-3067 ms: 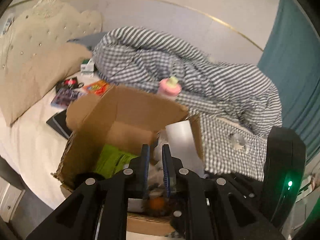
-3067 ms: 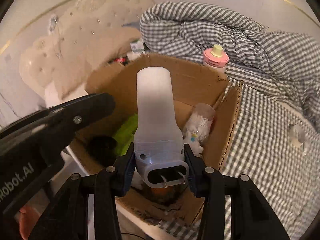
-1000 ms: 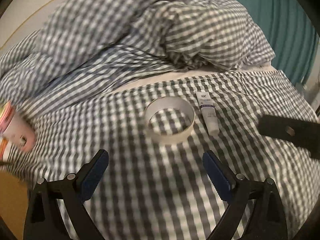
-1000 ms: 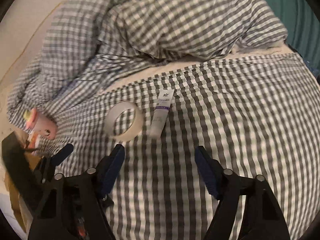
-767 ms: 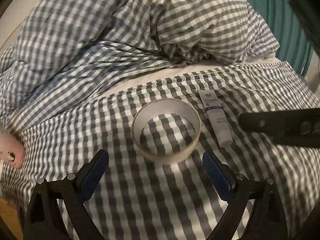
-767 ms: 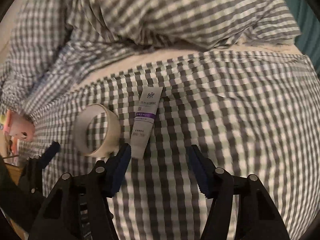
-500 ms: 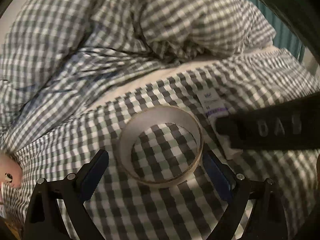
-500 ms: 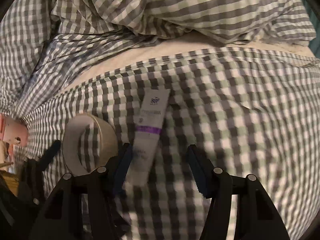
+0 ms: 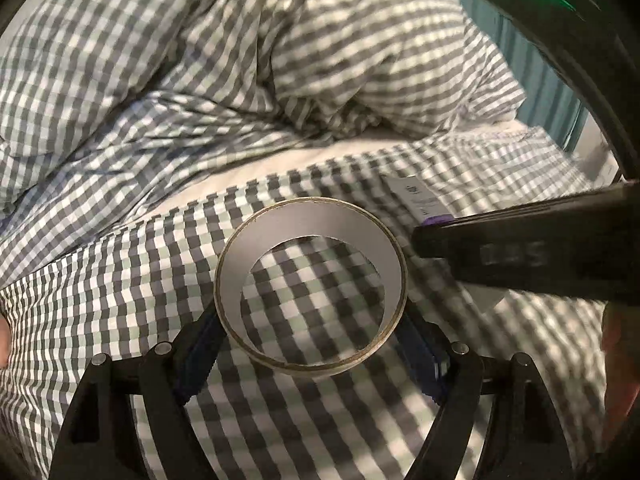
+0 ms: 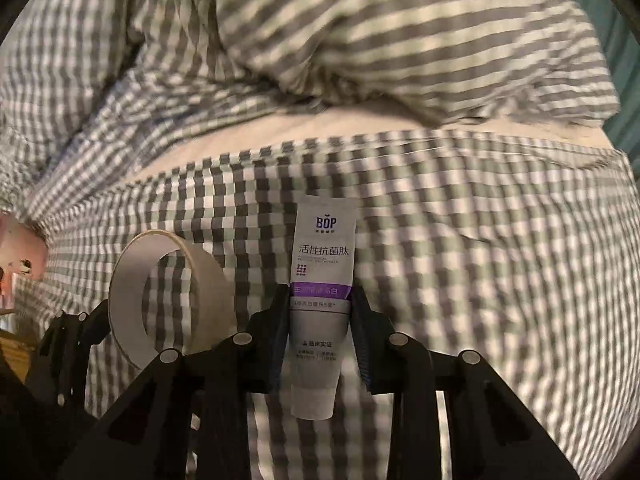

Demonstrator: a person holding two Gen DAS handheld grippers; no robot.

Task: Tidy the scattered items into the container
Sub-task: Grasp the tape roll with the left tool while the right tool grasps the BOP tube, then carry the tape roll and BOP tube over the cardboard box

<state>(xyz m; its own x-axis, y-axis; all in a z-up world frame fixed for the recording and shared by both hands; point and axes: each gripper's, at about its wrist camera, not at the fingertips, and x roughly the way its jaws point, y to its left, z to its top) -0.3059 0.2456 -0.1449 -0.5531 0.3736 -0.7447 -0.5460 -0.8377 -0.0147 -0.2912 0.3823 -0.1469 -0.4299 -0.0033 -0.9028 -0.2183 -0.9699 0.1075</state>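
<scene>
Checked bedspread (image 10: pixel 480 280) — right gripper (image 10: pixel 320 308) angled down, clamping tube (image 10: pixel 320 264).

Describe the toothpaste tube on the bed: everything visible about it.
The toothpaste tube is small, white to pale grey, of soft-looking plastic, with a "BOP" logo, Chinese print and a purple band across its middle. It lies flat on the checked bedsheet, crimped end away from the camera, cap end nearest. The right gripper has just been closing on it, and its blue pads now sit against both sides of the tube. The tape roll lies beside it, apart.
</scene>
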